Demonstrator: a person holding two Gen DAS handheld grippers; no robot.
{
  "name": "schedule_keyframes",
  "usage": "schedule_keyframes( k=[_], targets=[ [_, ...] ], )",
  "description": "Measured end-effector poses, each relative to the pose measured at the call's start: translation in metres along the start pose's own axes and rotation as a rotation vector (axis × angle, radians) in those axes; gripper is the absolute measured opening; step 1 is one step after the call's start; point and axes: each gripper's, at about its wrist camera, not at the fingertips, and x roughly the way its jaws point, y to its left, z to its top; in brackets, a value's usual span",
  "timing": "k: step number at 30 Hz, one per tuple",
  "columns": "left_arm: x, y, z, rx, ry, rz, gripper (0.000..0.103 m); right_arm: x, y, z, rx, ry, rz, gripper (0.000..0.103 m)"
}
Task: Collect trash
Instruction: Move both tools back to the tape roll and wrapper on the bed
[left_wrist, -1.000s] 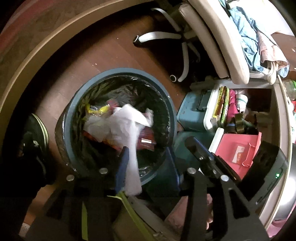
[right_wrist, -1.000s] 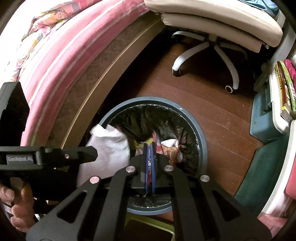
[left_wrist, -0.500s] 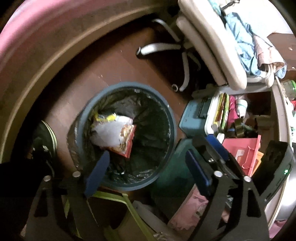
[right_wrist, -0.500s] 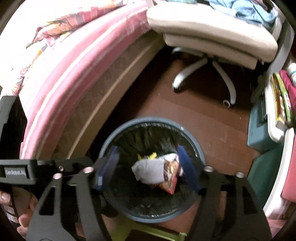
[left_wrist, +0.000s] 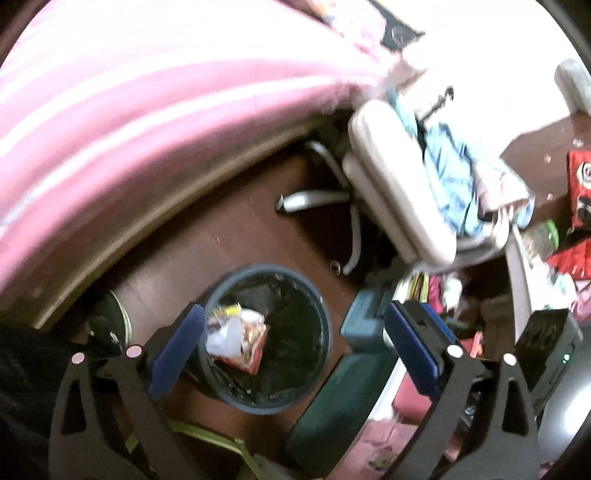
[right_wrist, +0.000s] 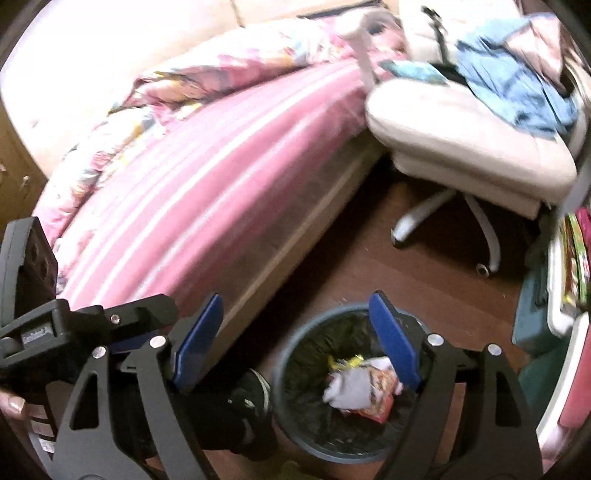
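A round blue-grey trash bin (left_wrist: 325, 325) with a black liner stands on the wooden floor; it also shows in the right wrist view (right_wrist: 284, 373). White crumpled paper and red-yellow wrappers (left_wrist: 236, 339) lie inside it, also seen in the right wrist view (right_wrist: 362, 384). My left gripper (left_wrist: 295, 347) is open and empty, well above the bin. My right gripper (right_wrist: 299, 343) is open and empty, also high above the bin. The left gripper's body (right_wrist: 55, 325) shows at the left of the right wrist view.
A pink striped bed (right_wrist: 192, 177) runs along the left. A white office chair (right_wrist: 465, 133) piled with clothes stands at the right. A teal box (left_wrist: 362, 317) and clutter sit beside the bin. A black shoe (right_wrist: 251, 395) is next to the bin.
Both grippers opened, dropping the white paper and wrappers into the bin, then rose and pulled back so the bin looks smaller and the bed fills more of the view.
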Motion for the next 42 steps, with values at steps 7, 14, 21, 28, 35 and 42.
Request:
schedule_keyframes(
  k=[7,14,21,28,35,42],
  targets=[
    [-0.078,0.029,0.020,-0.106,-0.136,0.106,0.097,-0.019,0.067,0.022,-0.105,-0.050,0.090,0.082],
    [-0.154,0.065,0.026,-0.129,-0.278,0.146,0.097,-0.028,0.145,0.033,-0.219,-0.070,0.179,0.082],
    [-0.228,0.112,0.026,-0.164,-0.411,0.148,0.097,-0.026,0.227,0.034,-0.329,-0.060,0.263,0.082],
    [-0.279,0.167,0.020,-0.240,-0.506,0.228,0.097,-0.016,0.304,0.033,-0.432,-0.056,0.315,0.082],
    [-0.299,0.245,0.026,-0.366,-0.518,0.247,0.097,0.007,0.367,0.032,-0.519,-0.013,0.351,0.083],
    [-0.296,0.295,0.041,-0.407,-0.506,0.287,0.097,0.042,0.407,0.031,-0.527,0.047,0.369,0.083]
  ],
)
